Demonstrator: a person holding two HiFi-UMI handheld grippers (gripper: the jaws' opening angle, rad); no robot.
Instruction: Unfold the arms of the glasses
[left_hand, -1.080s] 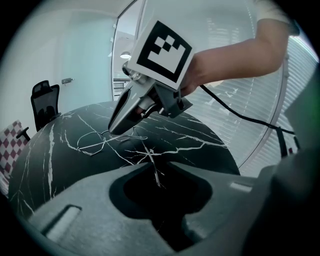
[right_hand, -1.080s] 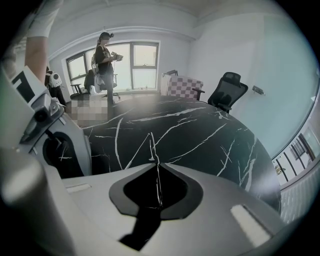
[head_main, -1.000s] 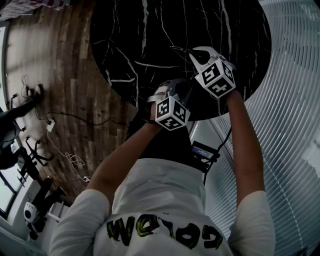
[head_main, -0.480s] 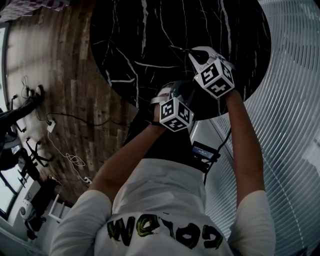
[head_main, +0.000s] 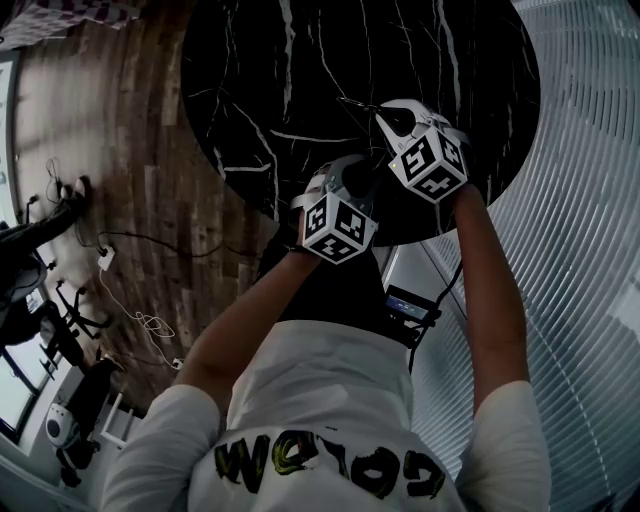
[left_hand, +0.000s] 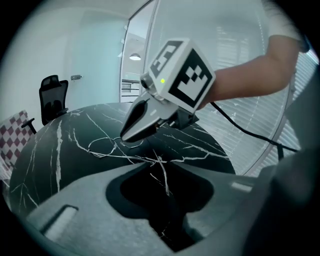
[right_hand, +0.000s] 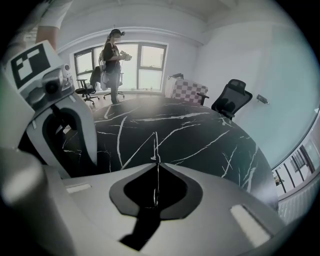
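Glasses (left_hand: 106, 147) sit low on the desk (head_main: 300, 60), near its front edge. Right gripper (right_hand: 156, 162): fingers pressed together on the thin wire frame. One arm (left_hand: 163, 174) runs back into the left gripper (left_hand: 160, 161), whose fingers have just been opening and stand spread, the arm loose between them.

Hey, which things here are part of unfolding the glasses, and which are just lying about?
Part of the job: glasses on the black marble table; right gripper, fingers shut on them; left gripper, fingers just opened, seemingly around one arm.
Just lying about: office chair; floor cables; person by the window.
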